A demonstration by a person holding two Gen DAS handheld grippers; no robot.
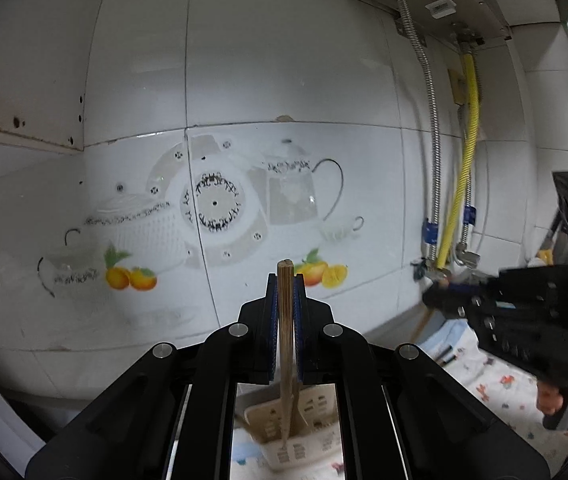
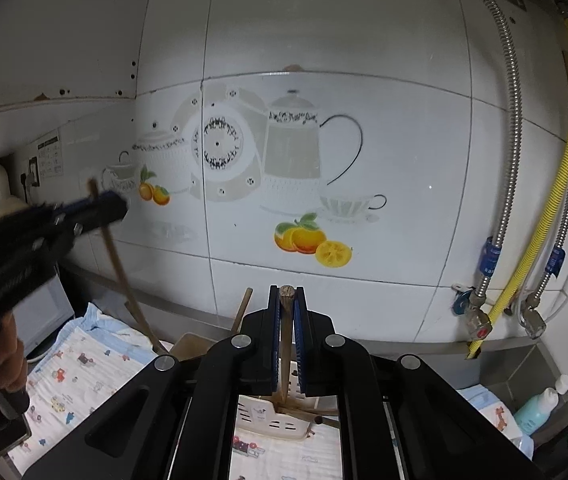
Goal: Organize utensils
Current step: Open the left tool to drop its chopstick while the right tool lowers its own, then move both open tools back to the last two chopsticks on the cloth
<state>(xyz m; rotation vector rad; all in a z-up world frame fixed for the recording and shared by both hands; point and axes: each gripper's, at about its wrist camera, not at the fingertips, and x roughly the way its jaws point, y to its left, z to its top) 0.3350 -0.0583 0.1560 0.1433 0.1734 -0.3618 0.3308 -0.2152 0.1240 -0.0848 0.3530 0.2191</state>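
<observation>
Now I am pinching a wooden utensil upright in my left gripper, and my right gripper is clamping a second wooden handle the same way. Both are hanging above the beige slotted caddy on the patterned cloth, where other wooden utensils are already lying. I am judging that each tip needs lining up over a compartment before I lower it, one hand at a time, keeping the handles vertical so they are not catching the rim.
</observation>
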